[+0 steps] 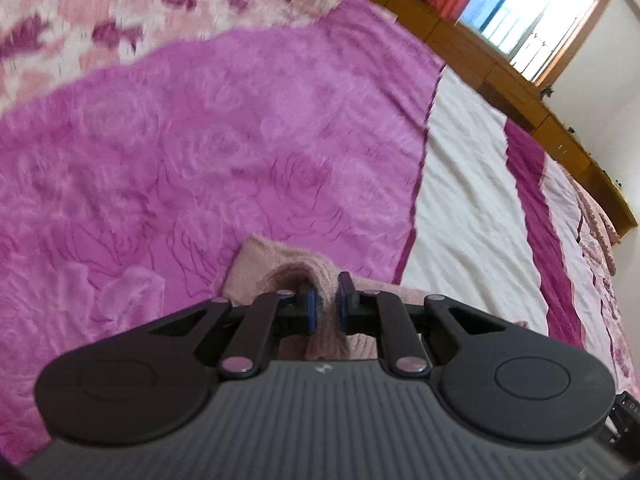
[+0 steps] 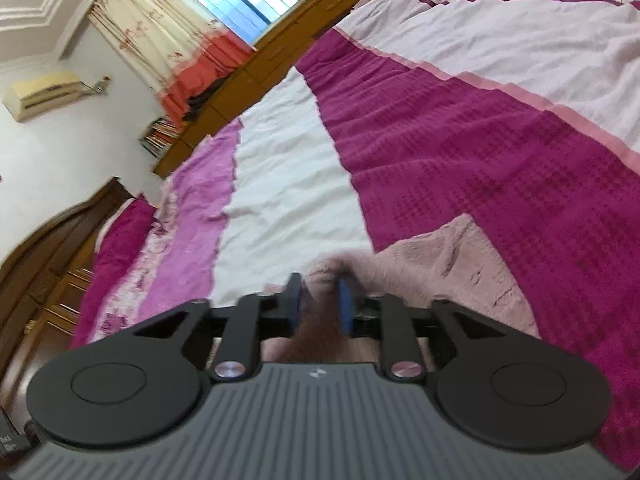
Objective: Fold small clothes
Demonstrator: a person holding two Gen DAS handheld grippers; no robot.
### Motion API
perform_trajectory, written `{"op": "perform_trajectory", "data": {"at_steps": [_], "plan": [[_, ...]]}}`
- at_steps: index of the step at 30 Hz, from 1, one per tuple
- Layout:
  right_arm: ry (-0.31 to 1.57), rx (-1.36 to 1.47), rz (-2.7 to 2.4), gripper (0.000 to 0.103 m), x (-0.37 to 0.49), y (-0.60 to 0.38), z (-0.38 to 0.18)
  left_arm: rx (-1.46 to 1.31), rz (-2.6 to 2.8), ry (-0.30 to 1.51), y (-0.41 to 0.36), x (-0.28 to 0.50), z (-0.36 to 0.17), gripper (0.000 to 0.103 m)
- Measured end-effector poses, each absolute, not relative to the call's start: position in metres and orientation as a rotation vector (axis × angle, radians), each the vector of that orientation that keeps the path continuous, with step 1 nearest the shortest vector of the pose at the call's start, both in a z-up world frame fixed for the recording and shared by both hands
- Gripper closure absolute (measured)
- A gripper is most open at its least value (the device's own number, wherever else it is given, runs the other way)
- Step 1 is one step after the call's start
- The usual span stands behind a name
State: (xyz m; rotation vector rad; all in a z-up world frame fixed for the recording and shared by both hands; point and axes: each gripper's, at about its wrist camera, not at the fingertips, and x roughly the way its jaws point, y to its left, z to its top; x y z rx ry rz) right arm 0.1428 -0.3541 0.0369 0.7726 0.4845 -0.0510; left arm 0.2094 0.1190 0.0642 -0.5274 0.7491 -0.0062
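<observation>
Your left gripper (image 1: pixel 327 300): fingers clamped on pink knit garment (image 1: pixel 280 264). Your right gripper (image 2: pixel 320 300): fingers pinch same garment (image 2: pixel 440 264), blurred. Long axis unclear; bed (image 2: pixel 288 184) beneath.

A small pale pink fuzzy knitted garment (image 1: pixel 280 268) is bunched and pinched at two spots, one between each hand-held gripper's blue pads. In the left wrist view its folds rise over the bright pink rose-patterned blanket (image 1: pixel 224 148). In the right wrist view the garment (image 2: pixel 432 272) spreads rumpled across the bed's dark magenta waffle-textured band (image 2: pixel 500 160).
</observation>
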Motion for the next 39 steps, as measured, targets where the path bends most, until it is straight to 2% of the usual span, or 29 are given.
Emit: {"op": "perform_trajectory", "data": {"at_steps": [3, 8, 11, 18, 28, 32, 34, 35, 39], "plan": [[0.464, 0.750, -0.046, 0.047, 0.141, -0.353, 0.036, -0.540, -0.037, 0.760, 0.123, 0.210, 0.058, 0.085], [0.486, 0.678, -0.009, 0.047, 0.133, -0.348, 0.035, -0.445, -0.057, 0.728, 0.119, 0.199, 0.066, 0.063], [0.504, 0.663, 0.011, 0.047, 0.127, -0.343, 0.032, -0.392, -0.040, 0.691, 0.116, 0.192, 0.074, 0.056], [0.527, 0.605, 0.028, 0.047, 0.117, -0.336, 0.028, -0.327, -0.046, 0.685, 0.112, 0.183, 0.080, 0.056], [0.505, 0.509, -0.084, 0.047, 0.118, -0.364, 0.038, -0.231, -0.091, 0.759, 0.084, 0.176, 0.058, 0.056], [0.567, 0.432, -0.098, 0.047, 0.130, -0.370, 0.032, -0.184, -0.091, 0.763, 0.075, 0.162, 0.051, 0.056], [0.586, 0.407, -0.077, 0.061, 0.136, -0.368, 0.028, -0.149, -0.089, 0.756, 0.072, 0.155, 0.050, 0.056], [0.590, 0.375, -0.061, 0.086, 0.138, -0.364, 0.027, -0.141, -0.091, 0.755, 0.071, 0.153, 0.050, 0.056], [0.524, 0.230, -0.029, 0.090, 0.128, -0.340, 0.039, -0.132, -0.094, 0.760, 0.071, 0.149, 0.049, 0.056]]}}
